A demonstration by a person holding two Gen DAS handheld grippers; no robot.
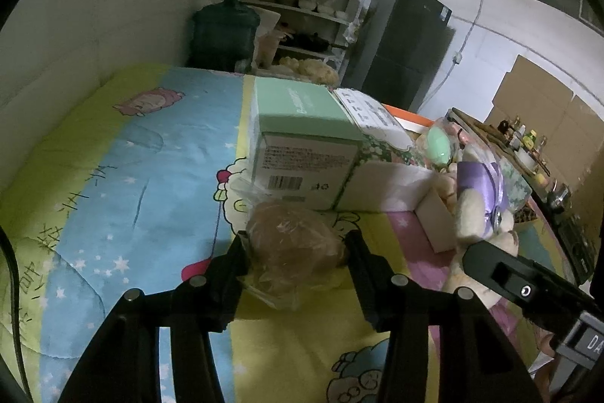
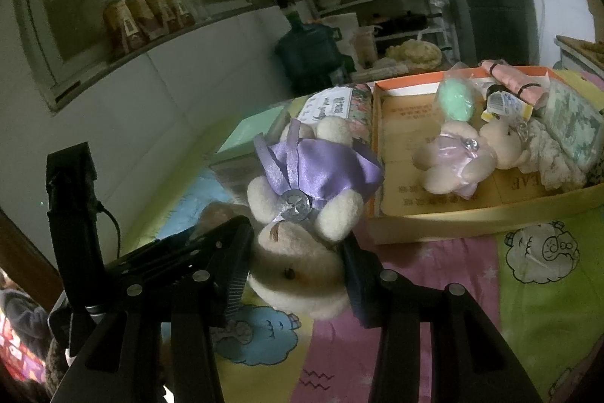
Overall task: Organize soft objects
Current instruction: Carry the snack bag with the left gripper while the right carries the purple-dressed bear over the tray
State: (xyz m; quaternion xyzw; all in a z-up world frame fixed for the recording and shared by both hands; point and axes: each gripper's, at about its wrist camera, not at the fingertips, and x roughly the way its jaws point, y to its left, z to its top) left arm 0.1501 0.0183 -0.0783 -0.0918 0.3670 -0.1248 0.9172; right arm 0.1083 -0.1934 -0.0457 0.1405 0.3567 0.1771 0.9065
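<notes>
Left gripper [image 1: 296, 244] clamps a brown soft item in a clear bag [image 1: 292, 248], resting on the cartoon quilt [image 1: 124, 153] before a mint box [image 1: 302, 138]; its print is unreadable. Right gripper [image 2: 298, 252] is clamped on the head of a plush bear in a purple dress [image 2: 302, 214]. At right, the orange-rimmed tray [image 2: 472, 218] holds a second bear [image 2: 464, 161], a green bagged item [image 2: 455, 99], and a floral pouch [image 2: 573, 127]; letters "AP" show.

Matte black left claw [image 1: 296, 252], silver round screws, black right claw [image 2: 298, 252]
</notes>
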